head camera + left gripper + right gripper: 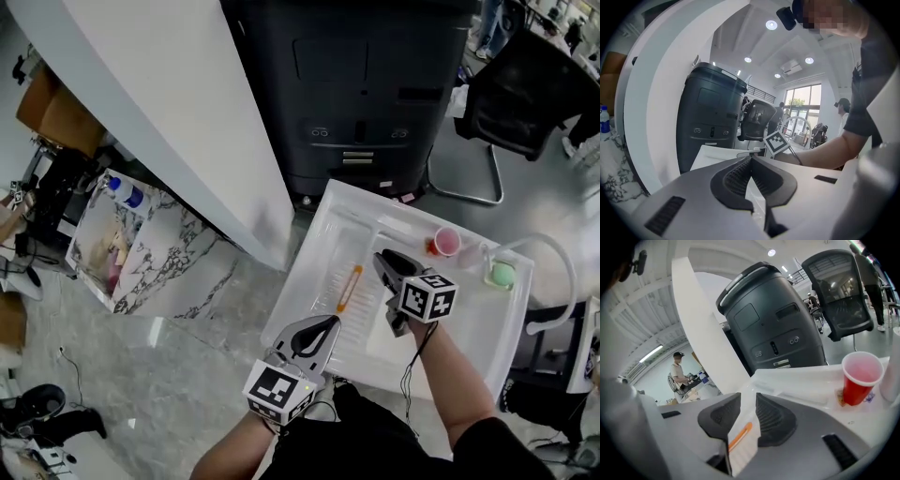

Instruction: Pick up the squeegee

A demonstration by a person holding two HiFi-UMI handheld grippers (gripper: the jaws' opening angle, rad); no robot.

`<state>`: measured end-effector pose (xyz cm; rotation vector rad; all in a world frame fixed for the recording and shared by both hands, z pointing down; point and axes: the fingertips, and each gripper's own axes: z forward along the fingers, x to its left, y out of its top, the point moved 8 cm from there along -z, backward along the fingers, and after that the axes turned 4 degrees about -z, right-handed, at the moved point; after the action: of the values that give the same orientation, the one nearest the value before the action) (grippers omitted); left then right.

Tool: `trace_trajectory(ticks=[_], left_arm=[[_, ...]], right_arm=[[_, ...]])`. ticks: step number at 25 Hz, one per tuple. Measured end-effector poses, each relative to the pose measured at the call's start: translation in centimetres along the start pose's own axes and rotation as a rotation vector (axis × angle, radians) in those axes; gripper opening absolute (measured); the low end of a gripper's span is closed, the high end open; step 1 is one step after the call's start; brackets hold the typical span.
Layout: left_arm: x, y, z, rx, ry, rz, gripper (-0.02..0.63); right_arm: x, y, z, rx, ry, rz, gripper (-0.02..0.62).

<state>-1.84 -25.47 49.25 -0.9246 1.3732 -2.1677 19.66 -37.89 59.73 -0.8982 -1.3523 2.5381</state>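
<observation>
Head view: right gripper (384, 262) is hovering, fingers (776, 420) spread, near the pale, orange-striped squeegee (349, 288) lying unlifted in a white plastic tray (469, 328); left gripper (328, 325), fingers (736, 180) pressed together, is waiting empty.

Squeegee (739, 436): only a stretch of orange handle shows in the gap of the right gripper (747, 401); both ends are hidden behind its jaws. In the head view the blade is too pale to tell from the tray (319, 225).
Green thing (503, 274), near the tray's right corner: too small to identify.
Bottle (603, 119): cut by the left edge.
Chair (525, 84): cut by the top right corner.
</observation>
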Motion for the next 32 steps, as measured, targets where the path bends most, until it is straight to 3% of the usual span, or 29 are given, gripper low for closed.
trace_trajectory(ticks=[7,15,21,32], left_arm=[[0.9,-0.9,-1.1,0.017,0.042,-0.022,0.015],[1.6,-1.8,-2.3,0.031,0.086,-0.055,0.015],[2.0,-2.4,-3.1,0.043,0.105,-0.073,0.015],[2.5,-2.9,-4.0,0.050,0.111,-0.083,0.015]], right_arm=[[-2.2,-2.6,3.1,0.087,-0.032,0.076,0.148],[-3.0,-4.3,5.9,0.116,0.004,0.221,0.179],[-3.0,-4.8,7.4,0.129,0.027,0.283,0.170],[-2.7,-4.9,8.2,0.099,0.081,0.376,0.095]])
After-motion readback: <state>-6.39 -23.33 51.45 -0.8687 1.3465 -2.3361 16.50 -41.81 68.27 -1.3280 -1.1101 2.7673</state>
